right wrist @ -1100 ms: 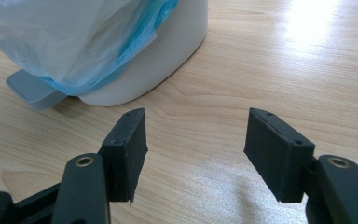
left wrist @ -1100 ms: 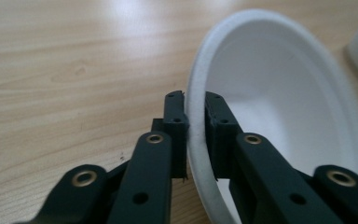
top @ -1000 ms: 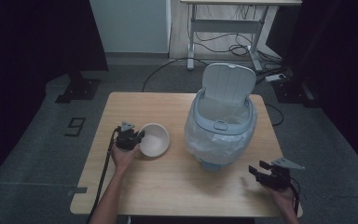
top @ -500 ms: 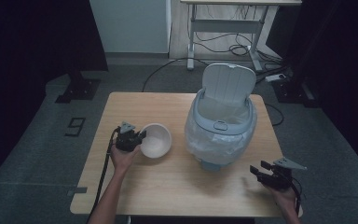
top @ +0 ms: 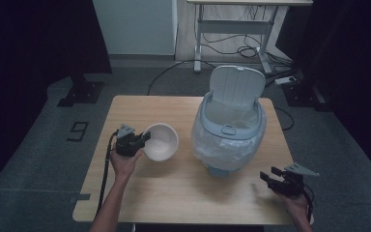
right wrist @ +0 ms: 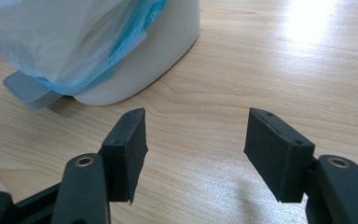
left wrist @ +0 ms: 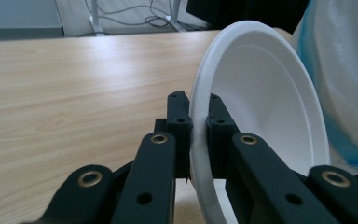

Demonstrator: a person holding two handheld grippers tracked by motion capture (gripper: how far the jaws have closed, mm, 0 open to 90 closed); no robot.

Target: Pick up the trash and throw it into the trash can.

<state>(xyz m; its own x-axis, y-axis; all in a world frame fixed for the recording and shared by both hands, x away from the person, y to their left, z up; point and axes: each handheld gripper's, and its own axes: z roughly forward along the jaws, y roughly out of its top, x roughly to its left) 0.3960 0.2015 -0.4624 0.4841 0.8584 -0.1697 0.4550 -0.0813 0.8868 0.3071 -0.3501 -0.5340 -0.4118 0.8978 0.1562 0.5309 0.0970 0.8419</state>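
Observation:
A white paper bowl [top: 160, 141] hangs tilted above the left half of the wooden table [top: 174, 193], its rim [left wrist: 196, 140] pinched between the pads of my left gripper [top: 142, 139], which is shut on it. In the left gripper view the bowl [left wrist: 265, 107] stands on edge, its hollow facing right toward the bin. A pale blue pedal bin [top: 229, 130] with its lid up and a clear liner stands right of centre. My right gripper [top: 267, 178] hovers open over the table's front right, its fingers [right wrist: 128, 149] empty, pointing at the bin's base [right wrist: 140, 60] and pedal [right wrist: 28, 91].
A white desk frame [top: 241, 29] with cables on the floor stands beyond the table. Dark stands flank the table on the grey carpet. Bare wood lies between the bowl and the front edge.
My left gripper has lifted the bowl off the table and tipped it up on edge. The right gripper has stayed where it was.

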